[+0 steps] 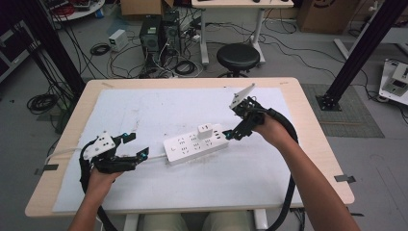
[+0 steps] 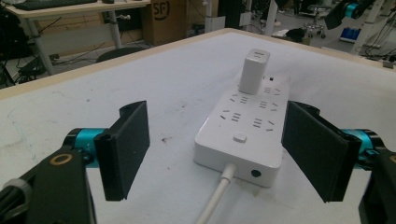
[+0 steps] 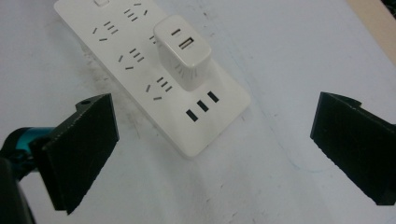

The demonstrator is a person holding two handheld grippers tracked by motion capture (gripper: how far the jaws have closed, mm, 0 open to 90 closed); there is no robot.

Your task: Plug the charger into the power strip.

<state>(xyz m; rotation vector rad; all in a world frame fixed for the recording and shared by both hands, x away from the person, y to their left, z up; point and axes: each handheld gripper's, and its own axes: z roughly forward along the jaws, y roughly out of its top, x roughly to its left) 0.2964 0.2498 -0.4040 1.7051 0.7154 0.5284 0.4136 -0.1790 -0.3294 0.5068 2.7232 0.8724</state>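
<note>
The right gripper (image 1: 230,135) hangs with jaws wide apart and empty just beside the strip (image 1: 196,144), at the end that carries the charger (image 1: 205,131), plugged upright into it. The left gripper (image 1: 136,147) sits at the strip's other end, by the cord (image 2: 215,198), jaws apart with nothing clamped. The strip lies mid-table on the white mat (image 1: 144,106).

Even, diffuse overhead light keeps all views bright, with soft, faint shadows under the power strip (image 1: 196,143). The white table cover (image 1: 159,110) looks slightly washed out. The high view is soft and low-resolution; near jaws in both gripper views blur slightly.
</note>
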